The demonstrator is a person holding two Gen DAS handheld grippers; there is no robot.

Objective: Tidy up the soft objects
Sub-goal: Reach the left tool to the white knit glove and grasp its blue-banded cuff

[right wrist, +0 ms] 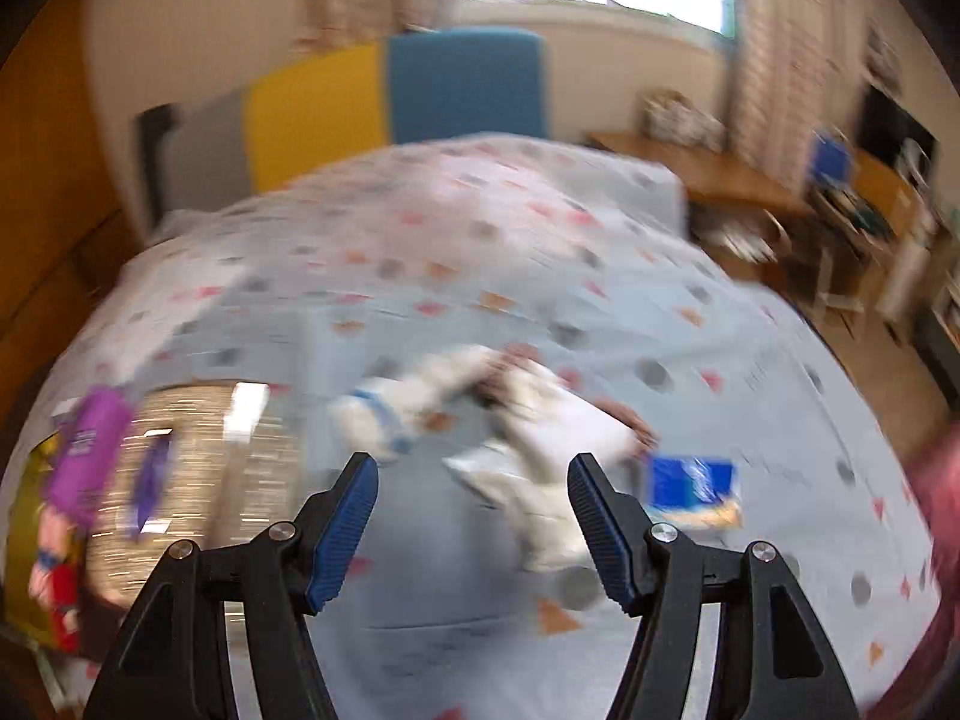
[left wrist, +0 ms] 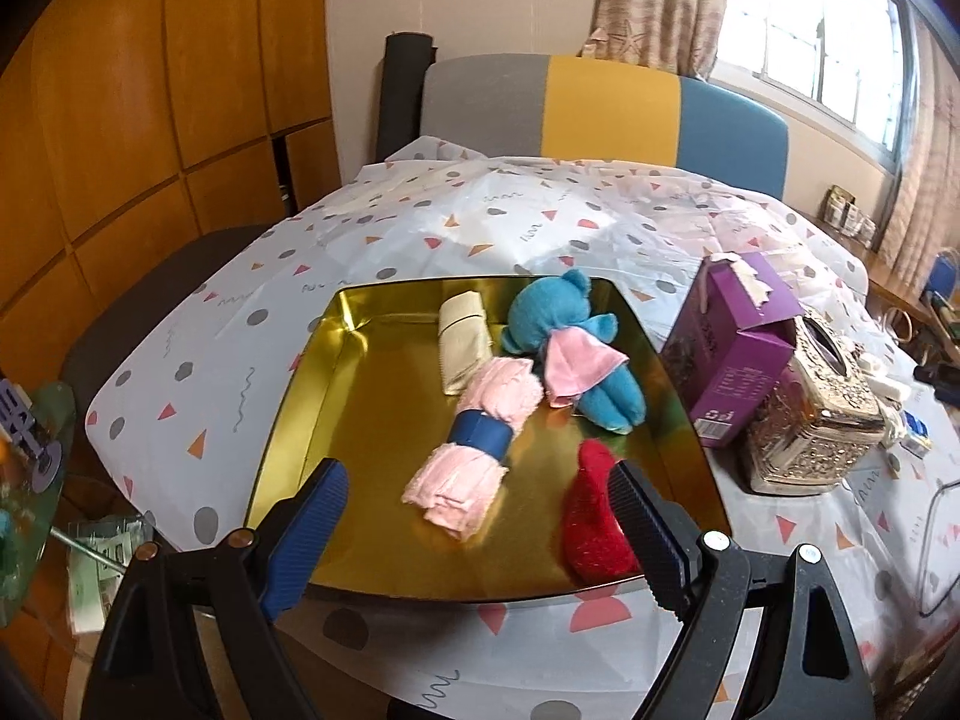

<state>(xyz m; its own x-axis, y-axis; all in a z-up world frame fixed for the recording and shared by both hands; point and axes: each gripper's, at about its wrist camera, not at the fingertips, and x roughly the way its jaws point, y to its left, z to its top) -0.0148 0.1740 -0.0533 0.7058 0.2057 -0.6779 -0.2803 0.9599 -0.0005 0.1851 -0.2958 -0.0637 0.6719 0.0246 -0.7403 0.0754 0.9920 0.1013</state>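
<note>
Both grippers hang with jaws spread and nothing held: the left gripper over the near edge of a gold tray holding a pink rolled towel, blue bear and red sock; the right gripper above blurred white cloths on the patterned tablecloth. A purple box stands right of the tray.

In front of you stands a shallow gold metal tray. Inside it lie a folded cream cloth at the far side, a blue plush bear on its back with a pink cloth over its belly, a rolled pink towel with a blue band around its middle, and a red fuzzy sock at the near right edge.
</note>
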